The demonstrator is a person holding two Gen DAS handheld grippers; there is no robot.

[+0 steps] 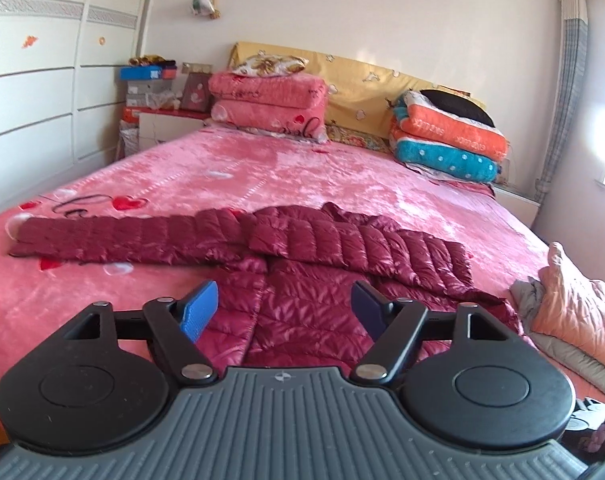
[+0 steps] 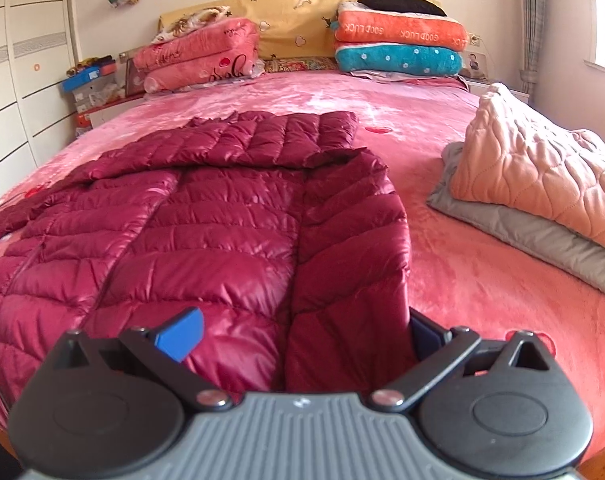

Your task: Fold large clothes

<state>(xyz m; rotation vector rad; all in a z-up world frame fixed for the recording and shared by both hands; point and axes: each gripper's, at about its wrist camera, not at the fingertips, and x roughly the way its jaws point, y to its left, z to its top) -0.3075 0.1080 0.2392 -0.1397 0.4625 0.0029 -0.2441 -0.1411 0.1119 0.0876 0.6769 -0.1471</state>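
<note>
A shiny maroon quilted down jacket (image 2: 206, 216) lies front-up on the pink bed. Its right sleeve is folded across the chest; its right side panel is folded inward. In the left wrist view the jacket (image 1: 302, 264) has its other sleeve (image 1: 114, 236) stretched out flat to the left. My left gripper (image 1: 284, 310) is open, hovering above the jacket's lower part. My right gripper (image 2: 302, 334) is open, low over the hem, with the folded panel's edge between its fingers; its right finger is partly hidden by fabric.
A folded peach and grey quilted garment (image 2: 542, 184) lies on the bed's right side. Folded blankets (image 2: 398, 44) and pink bedding (image 2: 198, 56) are stacked by the headboard. A white wardrobe (image 1: 42, 80) stands on the left.
</note>
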